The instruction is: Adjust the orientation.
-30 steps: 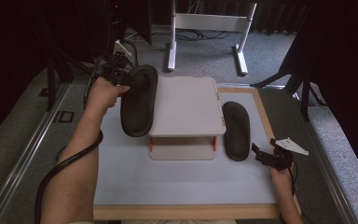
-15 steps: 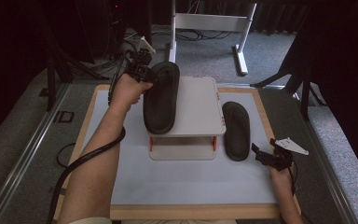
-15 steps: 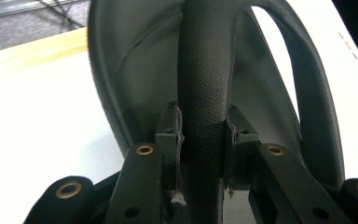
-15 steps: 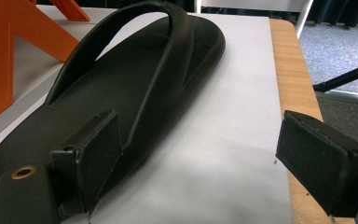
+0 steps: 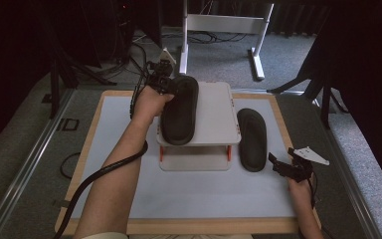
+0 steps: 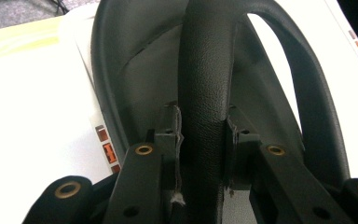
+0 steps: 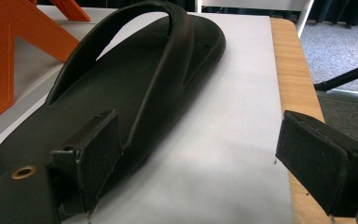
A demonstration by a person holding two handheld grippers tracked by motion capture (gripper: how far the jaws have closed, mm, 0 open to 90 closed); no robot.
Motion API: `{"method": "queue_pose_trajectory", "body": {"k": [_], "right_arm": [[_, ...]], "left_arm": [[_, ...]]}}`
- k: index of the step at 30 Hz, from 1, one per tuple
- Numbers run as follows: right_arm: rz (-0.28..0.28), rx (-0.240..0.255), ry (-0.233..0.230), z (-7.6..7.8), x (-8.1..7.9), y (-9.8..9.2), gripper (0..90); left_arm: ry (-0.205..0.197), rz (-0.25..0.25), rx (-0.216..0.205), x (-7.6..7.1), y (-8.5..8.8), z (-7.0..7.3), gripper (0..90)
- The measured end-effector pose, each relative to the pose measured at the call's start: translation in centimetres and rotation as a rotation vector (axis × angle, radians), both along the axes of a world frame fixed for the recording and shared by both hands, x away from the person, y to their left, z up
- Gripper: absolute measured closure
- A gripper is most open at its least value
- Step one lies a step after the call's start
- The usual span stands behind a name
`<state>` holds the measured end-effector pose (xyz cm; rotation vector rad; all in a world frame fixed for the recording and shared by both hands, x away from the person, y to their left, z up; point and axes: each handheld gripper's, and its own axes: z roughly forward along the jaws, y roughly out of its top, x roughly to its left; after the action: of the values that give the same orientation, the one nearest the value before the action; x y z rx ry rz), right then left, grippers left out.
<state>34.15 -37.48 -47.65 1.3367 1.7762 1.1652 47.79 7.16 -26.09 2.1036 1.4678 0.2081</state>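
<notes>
Evidently mid-placement, the left gripper [image 5: 166, 84] pinched the black rubber sandal's strap [image 6: 205, 93] over the white shelf [image 5: 216, 112]; release seemed next, while the right gripper [image 5: 288, 167] gaped wide.

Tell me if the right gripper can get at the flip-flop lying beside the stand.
Probably yes. The right gripper is open just short of the flip-flop, which lies flat on the mat beside the stand, with bare mat between them.
</notes>
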Motion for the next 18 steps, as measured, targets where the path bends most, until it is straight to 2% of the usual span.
{"method": "queue_pose_trajectory", "body": {"k": [7,10,11,12,13,16,17,18], "right_arm": [[0.003,-0.004,0.002,0.0,0.0,0.0,13.4],[0.000,-0.003,0.005,0.0,0.0,0.0,13.4],[0.000,-0.002,0.005,0.0,0.0,0.0,13.4],[0.000,-0.002,0.005,0.0,0.0,0.0,13.4],[0.003,0.001,0.006,0.0,0.1,0.0,13.4],[0.006,0.006,0.007,0.0,0.0,0.0,13.4],[0.007,0.009,0.007,0.0,0.1,-0.1,13.4],[0.008,0.011,0.008,0.0,0.1,-0.1,13.4]], "left_arm": [[-0.017,-0.017,-0.024,0.0,0.4,-0.1,69.8],[-0.025,-0.030,-0.040,-0.1,0.5,-0.1,58.8],[-0.025,-0.030,-0.040,-0.1,0.5,-0.1,58.8],[-0.052,-0.050,-0.060,-0.3,0.6,0.3,58.8],[-0.087,-0.053,-0.058,-0.5,0.7,0.9,51.8],[-0.097,-0.065,-0.073,-0.6,1.0,1.3,50.6],[-0.098,-0.070,-0.063,-0.6,1.0,1.4,48.1],[-0.103,-0.073,-0.075,-0.7,1.3,1.4,42.6]]}}
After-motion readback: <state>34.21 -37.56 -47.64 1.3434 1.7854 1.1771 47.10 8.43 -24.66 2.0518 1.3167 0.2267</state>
